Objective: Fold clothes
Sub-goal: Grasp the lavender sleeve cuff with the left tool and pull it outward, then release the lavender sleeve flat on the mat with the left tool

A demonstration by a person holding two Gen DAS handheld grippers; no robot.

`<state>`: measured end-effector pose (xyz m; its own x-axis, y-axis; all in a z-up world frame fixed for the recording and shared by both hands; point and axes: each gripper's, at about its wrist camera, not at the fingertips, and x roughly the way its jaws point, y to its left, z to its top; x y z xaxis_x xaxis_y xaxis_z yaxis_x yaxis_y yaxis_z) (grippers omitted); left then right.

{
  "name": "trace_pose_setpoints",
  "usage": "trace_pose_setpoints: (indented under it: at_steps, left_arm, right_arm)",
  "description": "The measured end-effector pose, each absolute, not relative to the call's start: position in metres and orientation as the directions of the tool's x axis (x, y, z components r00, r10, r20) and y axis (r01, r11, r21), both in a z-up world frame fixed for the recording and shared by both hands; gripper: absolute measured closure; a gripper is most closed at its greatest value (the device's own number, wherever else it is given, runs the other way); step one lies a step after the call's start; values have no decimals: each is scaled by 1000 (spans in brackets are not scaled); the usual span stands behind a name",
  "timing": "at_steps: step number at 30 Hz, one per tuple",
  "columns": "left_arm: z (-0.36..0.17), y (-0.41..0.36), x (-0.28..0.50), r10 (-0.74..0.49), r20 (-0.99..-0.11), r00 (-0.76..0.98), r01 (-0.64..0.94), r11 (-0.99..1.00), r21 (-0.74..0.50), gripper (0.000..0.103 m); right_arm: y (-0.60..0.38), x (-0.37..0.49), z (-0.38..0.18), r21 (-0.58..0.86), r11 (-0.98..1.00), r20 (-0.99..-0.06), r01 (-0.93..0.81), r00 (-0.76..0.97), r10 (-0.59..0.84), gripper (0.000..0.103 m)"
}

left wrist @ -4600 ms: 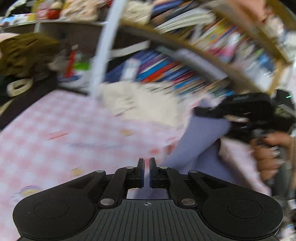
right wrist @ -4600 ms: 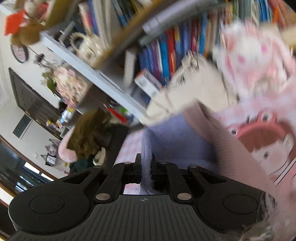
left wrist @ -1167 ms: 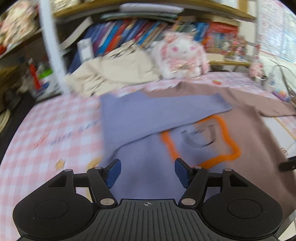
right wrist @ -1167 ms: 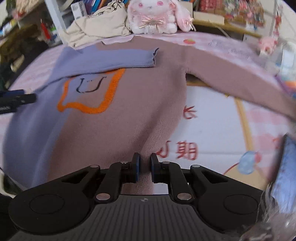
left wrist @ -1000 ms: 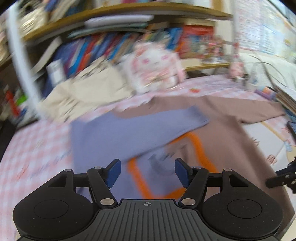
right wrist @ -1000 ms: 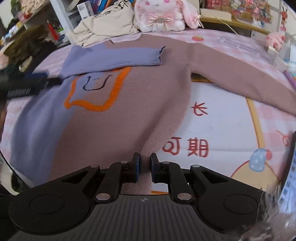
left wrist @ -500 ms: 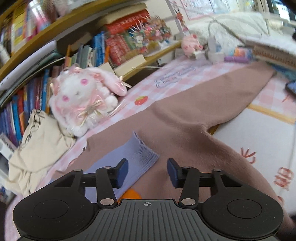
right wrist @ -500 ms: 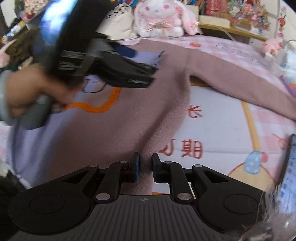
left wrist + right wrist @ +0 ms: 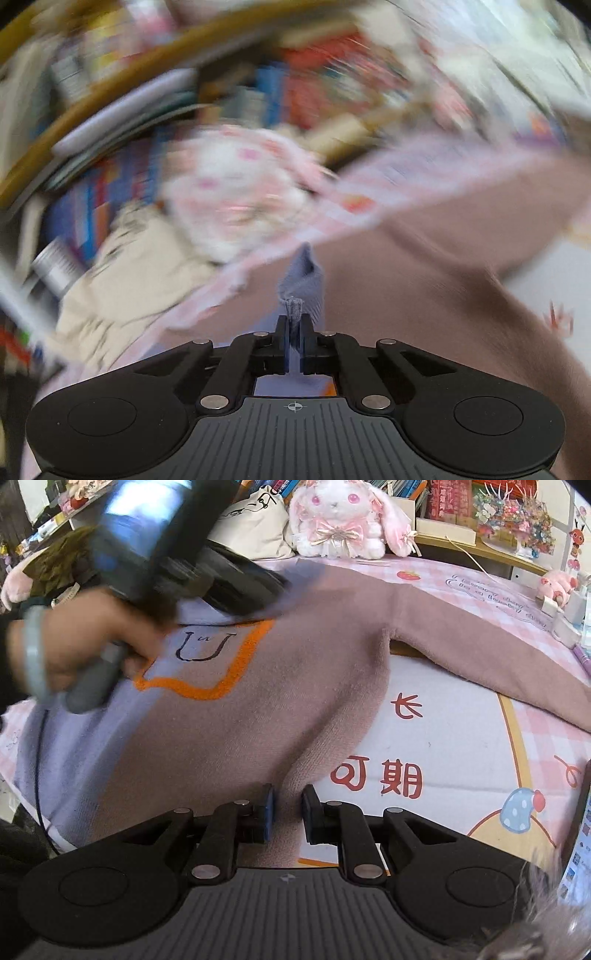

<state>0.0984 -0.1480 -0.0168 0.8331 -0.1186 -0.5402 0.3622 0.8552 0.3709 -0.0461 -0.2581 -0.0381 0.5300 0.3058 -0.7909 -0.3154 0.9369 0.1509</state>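
Pink checked bedding (image 9: 436, 579) carries the spread sweater (image 9: 258, 709), mauve on one half, lilac on the other. Nearest, the right gripper (image 9: 287, 814) pinches the mauve hem between narrow jaws. Farther on, the left gripper (image 9: 294, 341), wide a second ago, has just been closing and now clamps the lilac sleeve cuff (image 9: 301, 291) that lay folded across the chest. That probably means the sleeve gets re-laid before the body folds. An orange-outlined patch reads "U" (image 9: 205, 646); the white mat (image 9: 454, 738) shows red characters "长" and "可期". Beyond sits a plush bunny (image 9: 341, 517).
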Motion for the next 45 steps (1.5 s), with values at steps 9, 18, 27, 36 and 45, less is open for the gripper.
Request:
trace_pose_setpoints:
  at_steps: [9,18,27,36,45]
  left_arm:
    - [57,52,89,118,-431,894,-45,983,175,99]
    - [51,196,76,370,-470,801,-247,920,304,99]
    - [27,253,66,458,-514,725,-347,888,302,90]
    - [39,233,11,512,-411,754,-426,858,287,41]
    - [1,157,-24,2,-685,728,-109,988,-113,34]
  right_arm:
    - [-251,-47,-38,132,960,-793,-247,555,252,88]
    - [-239,-48,-36,104,983,-797,-154,579,175,86]
    - [-236,-49,-36,116,991,-798,-63,588,131,85]
    - [-233,-49,-34,110,993,-803,-40,585,113,85]
    - [-235,-44,-33,105,994,-811,5,580,83,63]
